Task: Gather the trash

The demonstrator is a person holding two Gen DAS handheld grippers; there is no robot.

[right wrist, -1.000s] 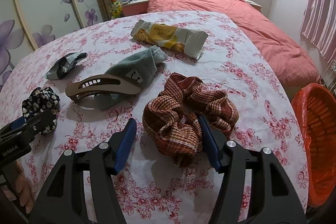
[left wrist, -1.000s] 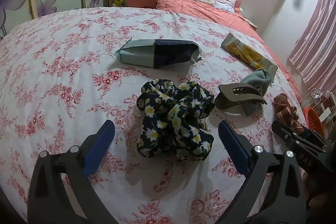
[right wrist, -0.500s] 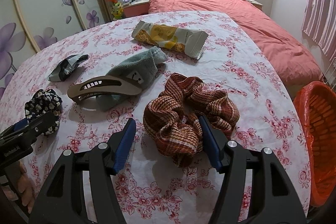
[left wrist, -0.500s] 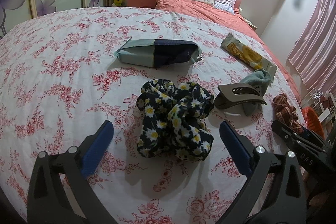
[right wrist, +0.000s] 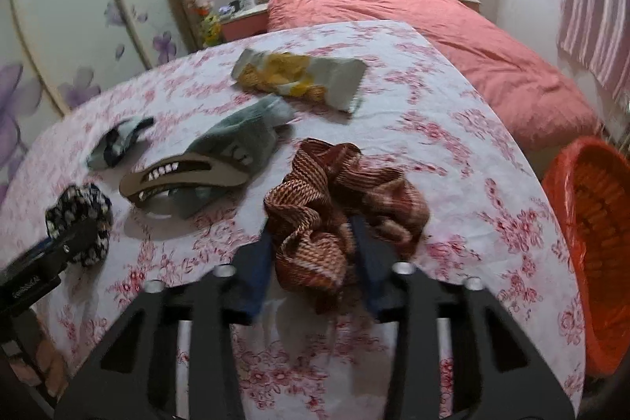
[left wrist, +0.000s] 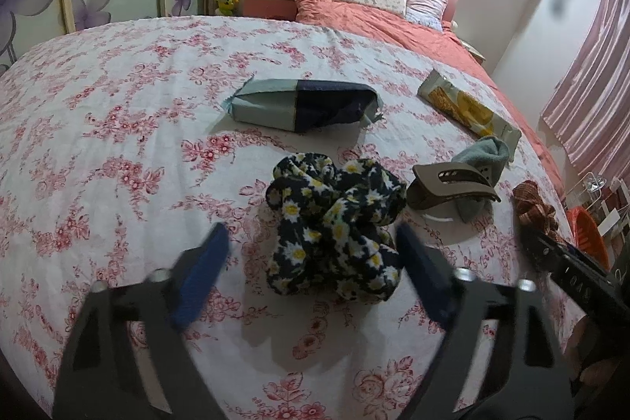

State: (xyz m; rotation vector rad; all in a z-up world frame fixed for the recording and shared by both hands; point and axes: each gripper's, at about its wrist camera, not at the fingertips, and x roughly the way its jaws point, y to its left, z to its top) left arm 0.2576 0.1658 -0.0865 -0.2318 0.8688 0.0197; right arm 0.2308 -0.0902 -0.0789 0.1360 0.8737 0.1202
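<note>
My right gripper (right wrist: 313, 250) is shut on the near part of a brown woven scrunchie (right wrist: 346, 191) that lies on the floral tablecloth. My left gripper (left wrist: 311, 254) is open, its blue fingers on either side of a dark daisy-print scrunchie (left wrist: 334, 223) without touching it. A yellow snack wrapper (right wrist: 299, 81) lies at the far side; it also shows in the left wrist view (left wrist: 468, 105). A grey-and-navy wrapper (left wrist: 303, 103) lies beyond the daisy scrunchie.
A brown hair claw (right wrist: 185, 180) rests on a grey-green sock (right wrist: 240, 140) between the two scrunchies. An orange bin (right wrist: 590, 243) stands past the table's right edge. A bed with a coral cover (right wrist: 433, 38) is behind the table.
My right gripper has closed from open onto the brown scrunchie and the view has shifted. My left gripper has narrowed a little around the daisy scrunchie.
</note>
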